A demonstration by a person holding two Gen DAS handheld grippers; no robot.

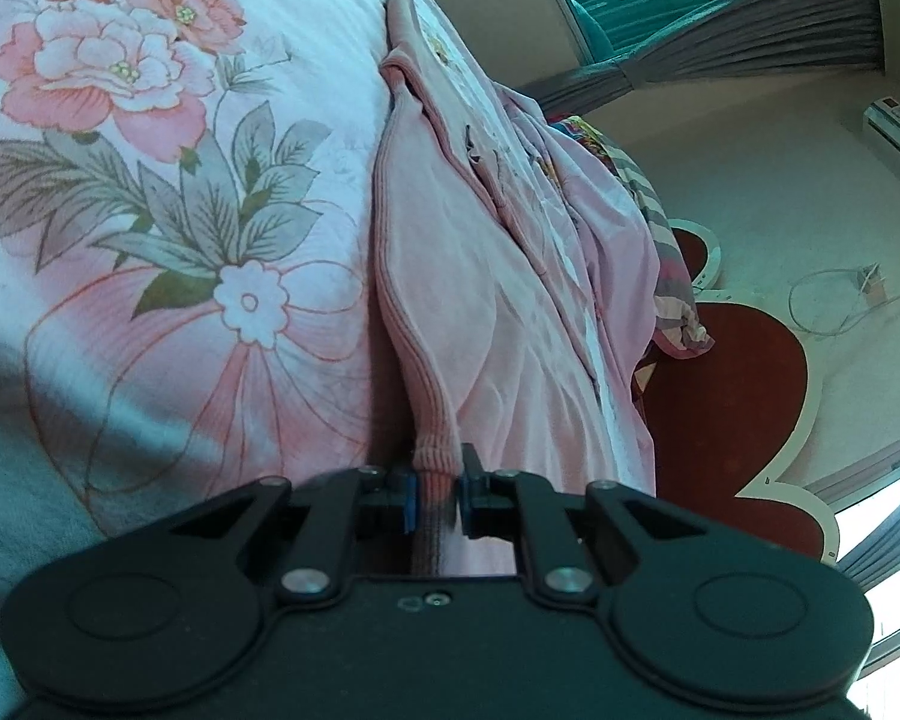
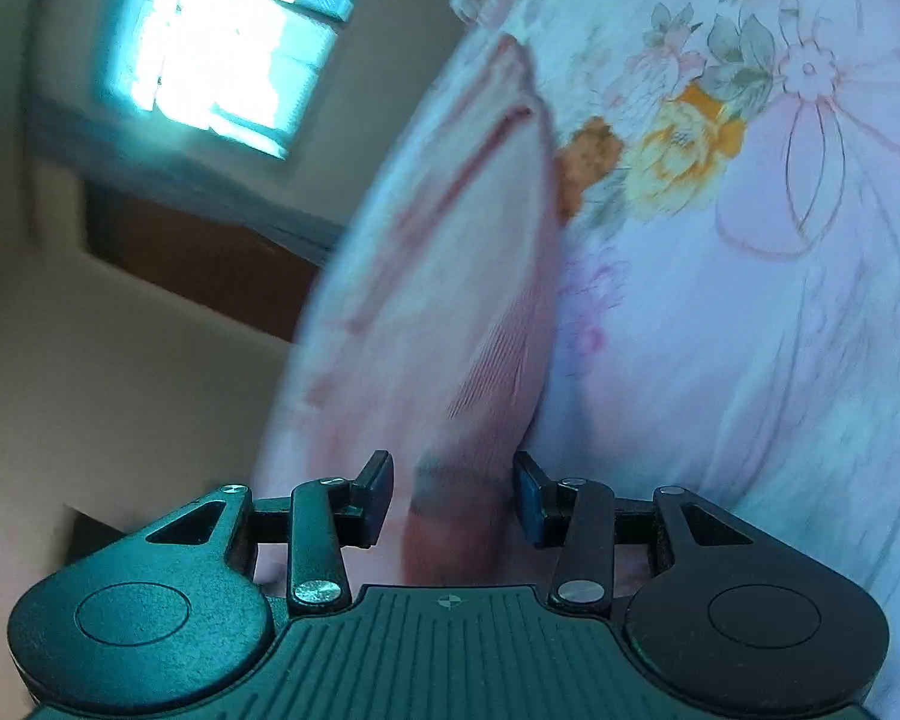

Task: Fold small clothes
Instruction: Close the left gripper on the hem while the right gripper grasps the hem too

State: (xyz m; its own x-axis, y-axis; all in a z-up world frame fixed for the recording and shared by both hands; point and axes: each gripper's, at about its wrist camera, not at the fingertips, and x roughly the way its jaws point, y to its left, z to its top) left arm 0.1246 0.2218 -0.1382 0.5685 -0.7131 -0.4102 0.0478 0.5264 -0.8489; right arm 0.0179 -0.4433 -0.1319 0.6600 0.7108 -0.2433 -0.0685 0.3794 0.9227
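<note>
Left claw (image 1: 437, 495) pinches the ribbed cuff (image 1: 435, 468) of the pink garment (image 1: 480, 300), which I see stretching ahead over the floral bedspread (image 1: 150, 180). Right claw (image 2: 453, 495) spread, blurred pink cloth (image 2: 468, 396) between its fingers, pads apart from it.

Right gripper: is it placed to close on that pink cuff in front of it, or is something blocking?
Probably yes. The pink cuff already lies between the right gripper's open jaws, with nothing in between; the view is blurred, so contact is unclear.
</note>
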